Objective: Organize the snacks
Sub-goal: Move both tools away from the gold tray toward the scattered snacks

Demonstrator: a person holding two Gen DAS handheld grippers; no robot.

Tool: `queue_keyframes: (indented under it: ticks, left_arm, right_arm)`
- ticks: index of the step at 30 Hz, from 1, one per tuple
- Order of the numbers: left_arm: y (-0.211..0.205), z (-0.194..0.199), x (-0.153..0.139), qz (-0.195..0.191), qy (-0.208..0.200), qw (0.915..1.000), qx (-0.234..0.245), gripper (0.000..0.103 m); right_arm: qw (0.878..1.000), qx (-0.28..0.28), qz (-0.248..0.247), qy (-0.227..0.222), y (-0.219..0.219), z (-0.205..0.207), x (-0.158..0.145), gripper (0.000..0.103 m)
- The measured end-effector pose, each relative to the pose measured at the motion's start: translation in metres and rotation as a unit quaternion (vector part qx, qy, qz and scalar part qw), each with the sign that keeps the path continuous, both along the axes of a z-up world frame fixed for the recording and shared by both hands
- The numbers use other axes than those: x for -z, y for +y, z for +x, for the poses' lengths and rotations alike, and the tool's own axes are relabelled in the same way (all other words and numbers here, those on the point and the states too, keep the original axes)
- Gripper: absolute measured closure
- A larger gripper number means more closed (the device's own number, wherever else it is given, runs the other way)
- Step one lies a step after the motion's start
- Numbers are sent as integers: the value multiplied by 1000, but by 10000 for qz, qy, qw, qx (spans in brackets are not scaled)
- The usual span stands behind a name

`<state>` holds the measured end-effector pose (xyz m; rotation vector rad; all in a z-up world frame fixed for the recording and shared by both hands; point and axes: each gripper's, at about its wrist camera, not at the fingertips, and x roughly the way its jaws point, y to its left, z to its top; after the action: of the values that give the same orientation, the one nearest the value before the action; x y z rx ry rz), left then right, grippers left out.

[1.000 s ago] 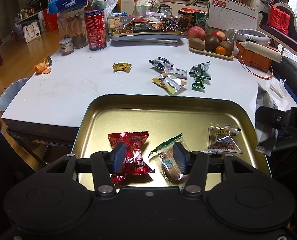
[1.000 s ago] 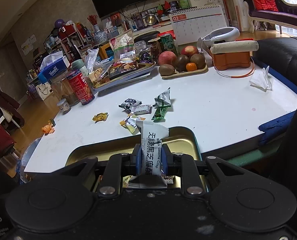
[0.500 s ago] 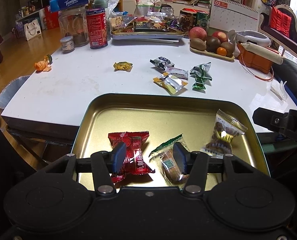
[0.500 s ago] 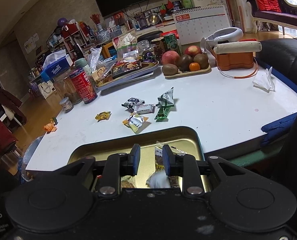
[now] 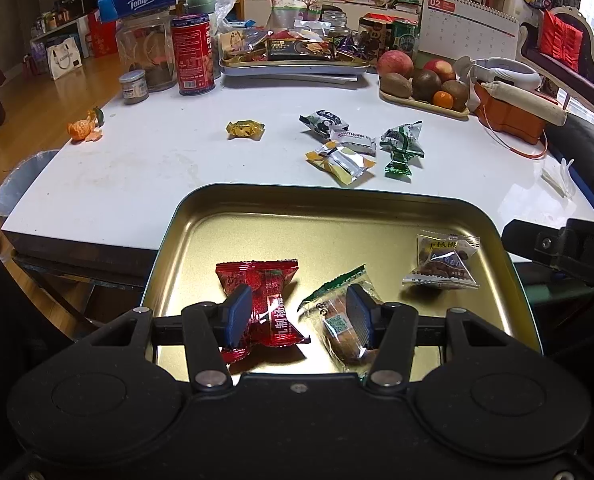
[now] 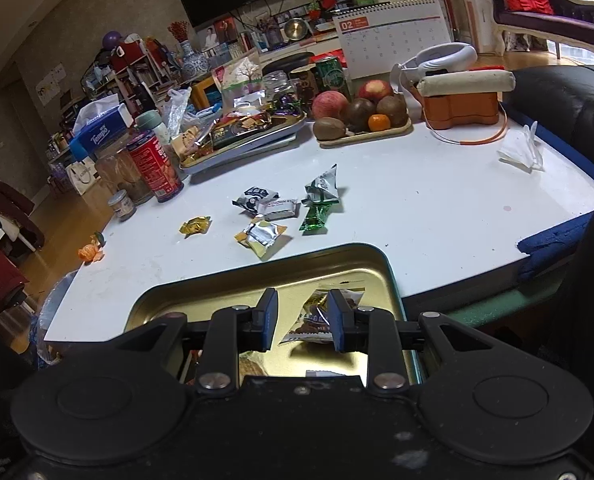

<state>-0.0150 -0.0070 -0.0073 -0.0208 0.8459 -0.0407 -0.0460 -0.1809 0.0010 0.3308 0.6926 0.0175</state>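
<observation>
We see the clear nut packet [image 6: 317, 316] lying in the gold tray [image 6: 385, 276], at 12 o'clock of our right gripper [image 6: 301, 320], whose fingers, just opened narrowly, have dropped the white sachet held a second ago

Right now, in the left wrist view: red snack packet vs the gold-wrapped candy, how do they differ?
The red snack packet lies inside the gold tin tray; the gold-wrapped candy sits out on the white table. The packet is a red pillow pack with white print; the candy is a plain gold twist. The packet looks larger, though it is nearer the camera. Both are sealed and lying flat, gripped by neither gripper.
</observation>
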Motion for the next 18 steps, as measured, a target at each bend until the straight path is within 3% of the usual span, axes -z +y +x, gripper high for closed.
queue_keyframes:
  ticks: [13, 18]
  left_arm:
    - [2, -2, -3, 162, -117, 9997, -170, 44]
    - [6, 1, -3, 27, -4, 9997, -228, 45]
  right_arm:
    - [9999, 23, -110, 86, 3, 2, 1, 74]
    - [9999, 28, -25, 109, 1, 5, 0, 74]
